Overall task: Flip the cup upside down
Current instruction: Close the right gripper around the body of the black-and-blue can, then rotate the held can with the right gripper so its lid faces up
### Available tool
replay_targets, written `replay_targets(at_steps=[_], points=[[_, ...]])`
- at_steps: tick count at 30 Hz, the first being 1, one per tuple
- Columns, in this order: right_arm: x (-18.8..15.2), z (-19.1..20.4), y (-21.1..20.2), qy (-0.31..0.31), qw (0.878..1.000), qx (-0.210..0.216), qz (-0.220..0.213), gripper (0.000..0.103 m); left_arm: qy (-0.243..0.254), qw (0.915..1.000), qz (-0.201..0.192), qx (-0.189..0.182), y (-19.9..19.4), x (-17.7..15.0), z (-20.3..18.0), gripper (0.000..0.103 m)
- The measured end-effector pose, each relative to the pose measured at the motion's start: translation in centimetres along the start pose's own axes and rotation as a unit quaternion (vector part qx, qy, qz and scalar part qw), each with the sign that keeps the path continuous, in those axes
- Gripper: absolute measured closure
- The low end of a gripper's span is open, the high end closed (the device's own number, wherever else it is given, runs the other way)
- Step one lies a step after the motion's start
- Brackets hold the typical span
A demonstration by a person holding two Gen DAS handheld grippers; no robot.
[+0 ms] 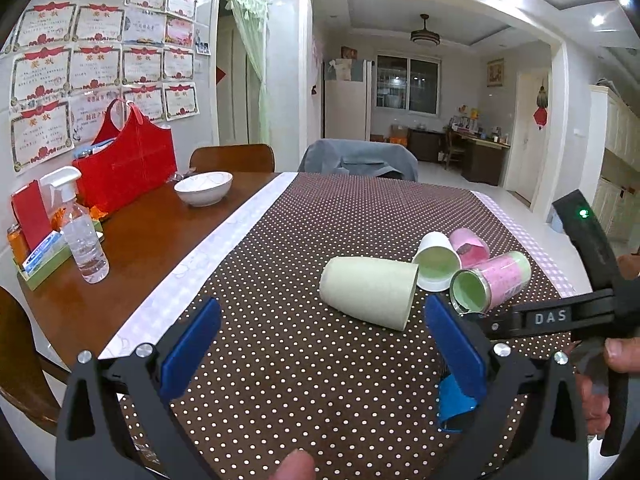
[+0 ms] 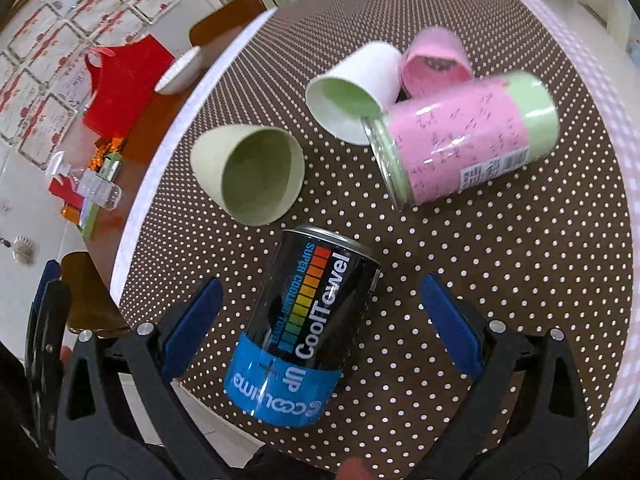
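Note:
A pale green cup (image 1: 368, 292) (image 2: 252, 172) lies on its side on the dotted tablecloth (image 1: 300, 232), mouth facing right in the left wrist view. My left gripper (image 1: 322, 302) is open just short of it, nothing between the blue pads (image 1: 192, 344). Beyond it lie a white cup (image 1: 436, 260) (image 2: 356, 88), a pink cup (image 1: 470, 246) (image 2: 434, 58) and a pink-and-green jar (image 1: 492, 284) (image 2: 464, 140), all on their sides. My right gripper (image 2: 320, 282) is open astride a black-and-blue can (image 2: 304, 332) lying on the cloth; neither finger touches it.
The bare wooden table part (image 1: 140, 240) holds a white bowl (image 1: 204, 188), a red bag (image 1: 124, 168) and a spray bottle (image 1: 80, 236). Chairs (image 1: 232, 158) stand at the far side. The right tool's black body (image 1: 560, 316) reaches in from the right, a hand (image 1: 624, 356) on it.

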State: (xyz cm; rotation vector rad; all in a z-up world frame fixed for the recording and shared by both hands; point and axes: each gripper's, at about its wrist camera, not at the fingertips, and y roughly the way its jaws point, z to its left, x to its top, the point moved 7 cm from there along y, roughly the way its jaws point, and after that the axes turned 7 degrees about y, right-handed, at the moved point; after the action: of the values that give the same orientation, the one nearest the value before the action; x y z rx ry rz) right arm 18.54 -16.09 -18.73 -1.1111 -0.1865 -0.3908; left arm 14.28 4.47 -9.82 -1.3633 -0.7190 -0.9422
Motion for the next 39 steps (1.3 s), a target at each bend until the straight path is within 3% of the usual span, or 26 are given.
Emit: replay_targets(at_steps=[2,9,16,20,26,39], points=[[0.1,0.2,0.7,0.007,1.0,0.004,0.015,0.007,-0.002,1.0,0.005,-0.001,0.3,-0.3,0.1,0.004],[0.6,0.2,2.4,0.033,0.998,0.012,0.051,0.023,-0.009,0.9998,0.015,-0.005,0.9,-1.1,0.5,0.004],[1.1,-0.7,3.4,0.061,0.995,0.011,0.074,0.028,-0.013,0.9998,0.016,-0.005,1.0,-1.2,0.7,0.004],[1.3,-0.4,3.9,0.047,0.996,0.008,0.081,0.031,-0.011,0.9998,0.017,-0.004,1.0,-1.2,0.7,0.004],[0.5,1.1,3.2,0.005,0.997,0.033,0.063,0.033,-0.008,0.9997,0.022,0.0,1.0,-1.2,0.6,0.004],[-0.2,0.3,-0.1,-0.012,0.994,0.107,0.008,0.034,0.01,0.9998,0.016,0.009,0.2,-0.4,-0.8,0.004]])
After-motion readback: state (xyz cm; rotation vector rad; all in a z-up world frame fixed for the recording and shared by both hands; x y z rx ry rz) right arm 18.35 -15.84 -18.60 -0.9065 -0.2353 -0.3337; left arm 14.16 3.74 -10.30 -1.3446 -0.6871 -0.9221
